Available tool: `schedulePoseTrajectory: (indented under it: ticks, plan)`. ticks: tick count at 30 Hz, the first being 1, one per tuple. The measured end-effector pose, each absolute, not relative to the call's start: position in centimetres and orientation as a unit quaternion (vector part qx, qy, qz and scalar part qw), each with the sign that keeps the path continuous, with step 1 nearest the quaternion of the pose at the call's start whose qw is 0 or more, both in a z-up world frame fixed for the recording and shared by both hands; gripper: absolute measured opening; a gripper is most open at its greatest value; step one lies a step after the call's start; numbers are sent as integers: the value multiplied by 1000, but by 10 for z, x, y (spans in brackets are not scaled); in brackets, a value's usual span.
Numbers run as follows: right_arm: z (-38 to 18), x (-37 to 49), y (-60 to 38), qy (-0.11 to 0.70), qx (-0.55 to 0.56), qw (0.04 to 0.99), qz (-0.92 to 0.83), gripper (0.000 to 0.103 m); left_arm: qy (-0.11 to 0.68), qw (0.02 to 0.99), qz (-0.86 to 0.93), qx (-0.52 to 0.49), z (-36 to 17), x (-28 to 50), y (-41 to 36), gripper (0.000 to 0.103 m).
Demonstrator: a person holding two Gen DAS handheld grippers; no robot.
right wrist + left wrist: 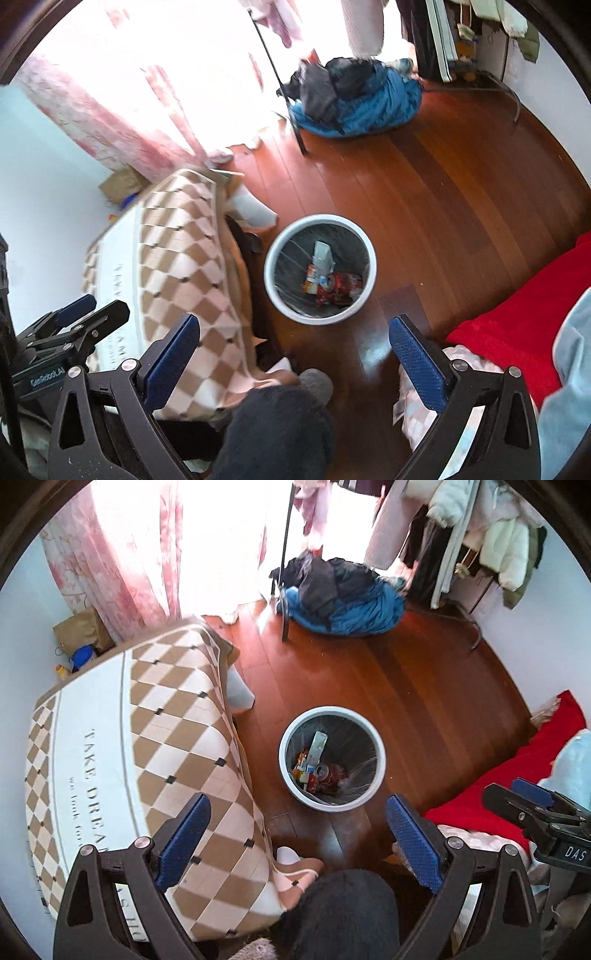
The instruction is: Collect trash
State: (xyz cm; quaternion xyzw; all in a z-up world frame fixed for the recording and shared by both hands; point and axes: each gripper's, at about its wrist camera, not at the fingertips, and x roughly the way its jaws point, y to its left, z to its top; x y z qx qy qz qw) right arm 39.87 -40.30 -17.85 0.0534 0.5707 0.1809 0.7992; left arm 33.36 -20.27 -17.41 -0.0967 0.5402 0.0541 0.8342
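A lived-in room of a home is shown, most likely a bedroom. A reddish wooden floor is seen, with pink flowered curtains hung before a bright window. Coats and jackets are hung on a rack in the corner, and a heap of blue and dark clothes is left on the floor beneath. A low table is covered by a checked cloth. A red blanket is spread at the right. A white bin, holding wrappers and a can, is stood on the floor.
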Motion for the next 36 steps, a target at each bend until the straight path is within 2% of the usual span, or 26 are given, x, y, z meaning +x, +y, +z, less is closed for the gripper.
schedulePoseTrajectory:
  ticks: [14, 24, 36]
  plan:
    - [-74, 323, -393, 540, 64, 798, 258, 103, 499, 858, -14, -125, -75, 261, -206, 97]
    - [-43, 297, -390, 533, 56, 796, 281, 103, 486, 863, -31, -136, -54, 234, -205, 97]
    - [-37, 291, -381, 536, 49, 793, 285, 103, 476, 867, -33, -142, -44, 224, -200, 97]
